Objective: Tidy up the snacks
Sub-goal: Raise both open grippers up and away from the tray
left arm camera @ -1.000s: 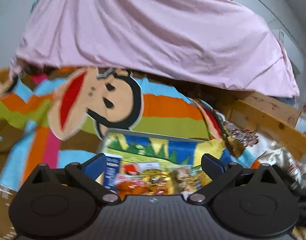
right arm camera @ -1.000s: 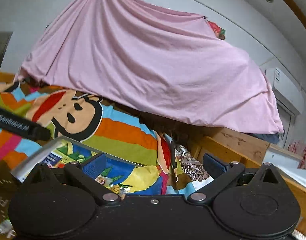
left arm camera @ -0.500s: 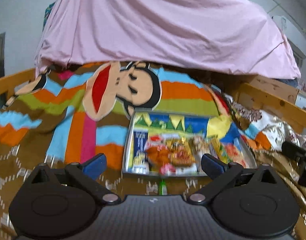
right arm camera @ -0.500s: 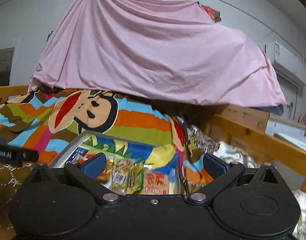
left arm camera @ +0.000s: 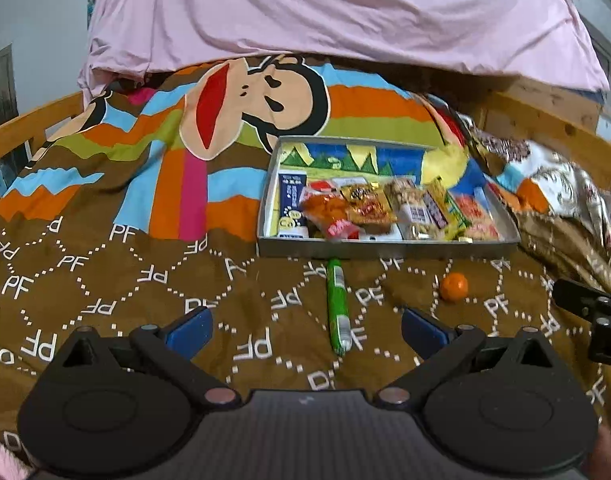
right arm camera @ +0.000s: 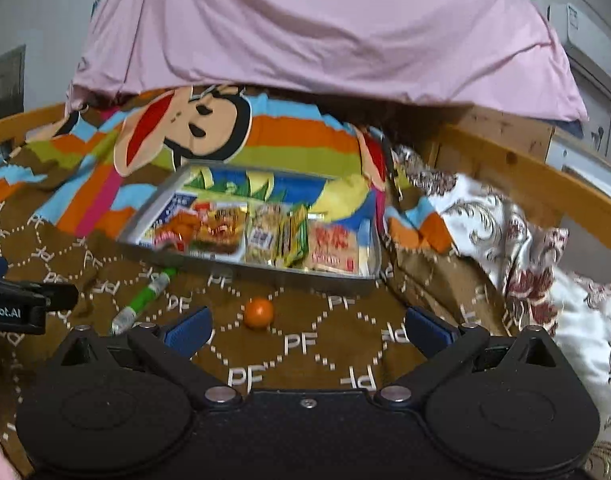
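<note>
Your left claw (left arm camera: 305, 330) hangs over the bed with its blue-padded fingers (left arm camera: 189, 330) spread wide and nothing between them; your right claw (right arm camera: 307, 330) is spread just as wide and holds nothing either. Both look down on the brown bedspread printed with white dotted diamonds and "PF" letters (left arm camera: 145, 280), which further back turns into bright stripes with a large cartoon monkey face (left arm camera: 261, 96). Lying on that bedspread is the shallow grey rectangular metal tray with a colourful printed bottom (left arm camera: 385, 248), and the snacks sit crowded in its near half: a tall blue-and-white packet (left arm camera: 292, 204) at the left end, an orange-red crinkled bag (left arm camera: 325, 210) beside it, a yellow-and-red packet (left arm camera: 367, 204), a clear bag of pale nuts (left arm camera: 411, 210), a green-edged bar wrapper (left arm camera: 445, 212) and a red-printed packet (left arm camera: 475, 216) at the right end. Two things lie outside the tray on the bedspread, near its front wall: a long thin green-wrapped sausage stick (left arm camera: 337, 304), lying between your left claw's fingers but beyond their tips, and a small round orange fruit (left arm camera: 453, 287), which in the right wrist view (right arm camera: 258, 312) sits just ahead of the right claw's left finger. A pink sheet (left arm camera: 325, 8) drapes over the far end of the wooden bed frame (left arm camera: 545, 128).
</note>
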### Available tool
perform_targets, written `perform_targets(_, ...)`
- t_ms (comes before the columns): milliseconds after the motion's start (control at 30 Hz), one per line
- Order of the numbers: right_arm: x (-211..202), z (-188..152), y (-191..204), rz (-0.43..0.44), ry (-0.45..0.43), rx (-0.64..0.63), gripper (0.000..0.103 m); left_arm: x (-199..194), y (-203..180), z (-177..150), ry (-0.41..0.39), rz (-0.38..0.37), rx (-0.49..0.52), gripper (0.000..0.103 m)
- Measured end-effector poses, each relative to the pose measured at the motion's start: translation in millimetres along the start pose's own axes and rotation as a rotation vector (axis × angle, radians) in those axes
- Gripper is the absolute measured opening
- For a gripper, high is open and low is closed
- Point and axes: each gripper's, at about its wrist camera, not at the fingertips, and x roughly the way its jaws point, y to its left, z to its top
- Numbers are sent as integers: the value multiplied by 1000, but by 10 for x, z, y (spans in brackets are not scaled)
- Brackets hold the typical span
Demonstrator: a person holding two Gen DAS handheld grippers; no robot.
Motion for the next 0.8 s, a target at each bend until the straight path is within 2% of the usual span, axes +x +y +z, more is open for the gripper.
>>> perform_targets(400,162,-71,5,4,103,4,102,93,59,-16,78,29,-32,102)
perform_targets(800,254,-54,6,25,127,11,102,197,80,25,151,9,-43,102)
